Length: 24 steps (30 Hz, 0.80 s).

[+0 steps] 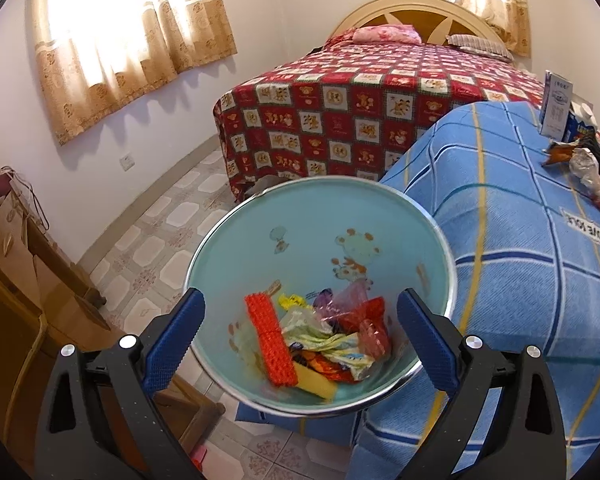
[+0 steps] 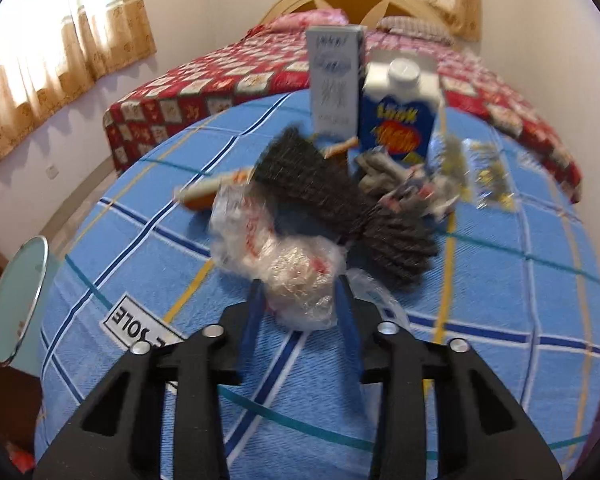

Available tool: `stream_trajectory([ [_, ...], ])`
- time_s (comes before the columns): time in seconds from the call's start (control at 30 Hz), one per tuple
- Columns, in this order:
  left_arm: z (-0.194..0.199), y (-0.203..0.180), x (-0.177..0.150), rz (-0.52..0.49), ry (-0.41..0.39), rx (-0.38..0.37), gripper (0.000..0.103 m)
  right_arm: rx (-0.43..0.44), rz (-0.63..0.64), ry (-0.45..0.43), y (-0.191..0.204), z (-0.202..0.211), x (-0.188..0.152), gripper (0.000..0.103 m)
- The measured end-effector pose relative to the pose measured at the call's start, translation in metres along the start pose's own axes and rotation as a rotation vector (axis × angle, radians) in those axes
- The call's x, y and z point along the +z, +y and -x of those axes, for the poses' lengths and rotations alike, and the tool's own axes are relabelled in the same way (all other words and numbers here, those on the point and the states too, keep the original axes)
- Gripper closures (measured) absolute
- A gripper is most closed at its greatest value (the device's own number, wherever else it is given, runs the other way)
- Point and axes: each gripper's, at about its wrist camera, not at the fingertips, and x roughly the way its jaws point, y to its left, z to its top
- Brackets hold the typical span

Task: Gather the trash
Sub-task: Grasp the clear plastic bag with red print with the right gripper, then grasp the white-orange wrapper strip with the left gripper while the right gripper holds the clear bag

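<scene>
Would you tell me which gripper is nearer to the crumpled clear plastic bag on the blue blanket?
Right. The right gripper has its jaws either side of the crumpled clear plastic bag. The left gripper hangs open over the trash bin, off the blanket's edge.

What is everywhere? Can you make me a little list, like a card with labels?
Place: bedroom
Bin: light blue, holds wrappers and an orange strip
Left tongs: open wide above the bin, empty
Right tongs: closed around a crumpled clear plastic bag
Blue checked blanket: under the trash pile
Still on blanket: blue carton, white box, black netting
</scene>
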Motion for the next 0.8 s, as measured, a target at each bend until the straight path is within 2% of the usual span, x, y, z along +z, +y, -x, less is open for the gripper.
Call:
stream_trajectory([
  [0.23, 0.007, -0.029, 0.014, -0.029, -0.024, -0.046, 0.008, 0.074, 0.020, -0.092, 0.004, 0.048, -0.014, 0.079],
  [0.33, 0.012, -0.046, 0.023, -0.043, -0.041, -0.075, 0.008, 0.070, 0.002, -0.129, -0.002, 0.066, -0.014, 0.079],
  [0.6, 0.014, -0.123, 0.056, -0.127, -0.088, -0.174, 0.008, -0.057, -0.099, -0.167, -0.053, 0.083, -0.010, 0.079],
  [0.8, -0.007, -0.194, 0.085, -0.194, -0.088, -0.236, 0.009, -0.179, -0.178, -0.139, -0.105, 0.068, -0.007, 0.079],
])
